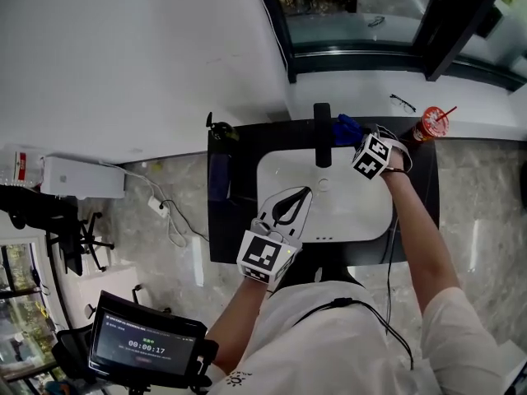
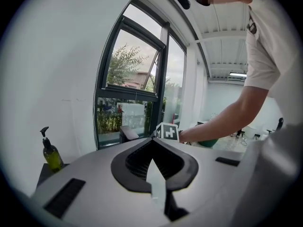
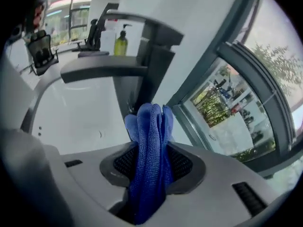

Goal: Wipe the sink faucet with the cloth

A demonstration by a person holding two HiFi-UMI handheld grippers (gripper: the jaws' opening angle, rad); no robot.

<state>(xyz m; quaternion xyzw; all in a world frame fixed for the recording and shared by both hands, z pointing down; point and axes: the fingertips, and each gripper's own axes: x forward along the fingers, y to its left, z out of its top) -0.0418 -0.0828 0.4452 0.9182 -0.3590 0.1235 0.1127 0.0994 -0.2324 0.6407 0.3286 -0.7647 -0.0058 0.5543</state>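
A white sink (image 1: 362, 212) is shown set in a dark counter (image 1: 235, 229) at the centre of the head view, below a dark-framed window (image 1: 362, 15). At the counter's upper left corner a soap bottle (image 1: 216, 130) is seen; at its upper right a red cup (image 1: 430, 124) with a straw in it is placed, and spectacles (image 1: 402, 102) lie on the sill beside it. A white box (image 1: 82, 177), a chair (image 1: 78, 237) and a screen (image 1: 144, 348) occupy the left of the frame, well apart from the sink. The dark faucet (image 1: 322, 134) is mounted at the sink's upper edge, its spout reaching over the bowl. The right gripper (image 1: 356, 141) is held just right of the faucet, angled down; in its own view its jaws are seen closed on a bunched blue cloth (image 3: 150, 122), which rises past the right gripper's (image 3: 152, 148) tips in front of the faucet's (image 3: 142, 56) upright column, with the soap bottle (image 3: 120, 44) behind. The cloth (image 1: 346, 127) lies just beside the column's base; whether it is touched cannot be told. The left gripper (image 1: 298, 197) is held over the sink's lower left part, apart from the faucet. In the left gripper's (image 2: 154, 143) own view the jaws are seen brought together with nothing between them, and the soap bottle (image 2: 51, 152) is seen at lower left.
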